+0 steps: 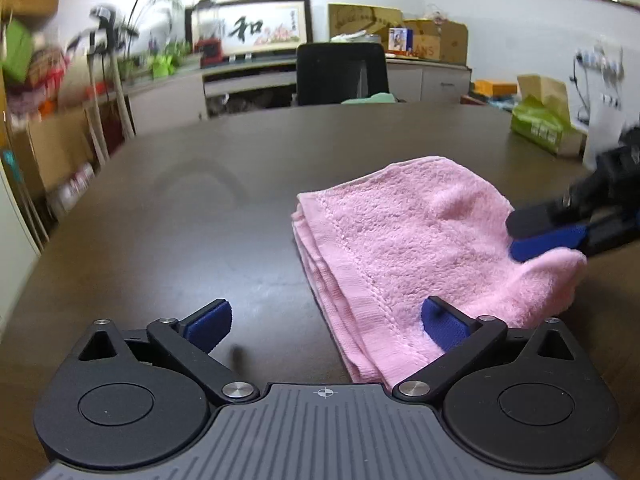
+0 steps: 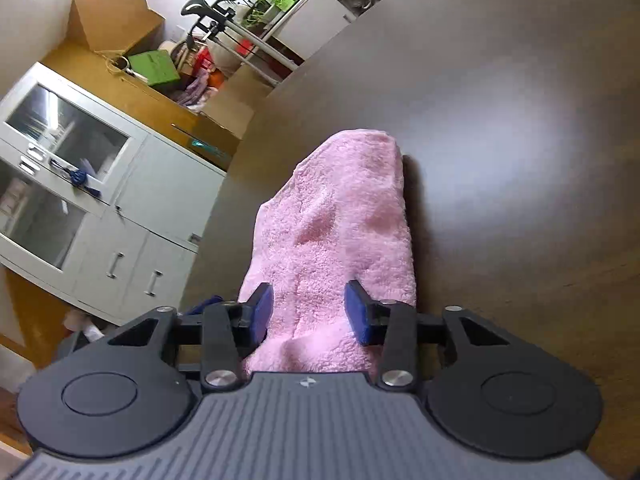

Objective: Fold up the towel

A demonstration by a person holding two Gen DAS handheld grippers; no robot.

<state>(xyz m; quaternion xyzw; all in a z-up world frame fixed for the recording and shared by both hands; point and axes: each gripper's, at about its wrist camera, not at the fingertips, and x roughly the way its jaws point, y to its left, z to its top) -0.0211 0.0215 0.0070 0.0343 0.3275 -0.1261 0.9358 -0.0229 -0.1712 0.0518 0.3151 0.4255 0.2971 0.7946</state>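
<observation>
the dark brown table point(image 1: 200, 208) fills most of what we see, its far edge curving in front of a black office chair point(image 1: 340, 74) and a low white counter point(image 1: 248, 76) along the back wall. on that counter stands a framed calligraphy picture point(image 1: 256, 26), with green plants point(image 1: 164, 60) to its left and cardboard boxes point(image 1: 436, 38) to its right. at the far right of the table sits a green tissue box point(image 1: 540, 124).

the pink towel point(image 1: 420, 240) lies folded in several layers on the table, right of centre and near us, its banded hem and stacked edges facing left. its right end is bunched and lifted a little off the flat part.

we hold the left gripper point(image 1: 326, 326) low over the near end of the towel, jaws spread wide; its right pad lies against the cloth, the left one over bare table, gripping nothing.

the right gripper point(image 2: 310, 312) reaches in from the towel's right end. the cloth runs between its blue pads point(image 2: 262, 312), which stand partly apart on either side of the fold, and we cannot say for sure that they press on it.
</observation>
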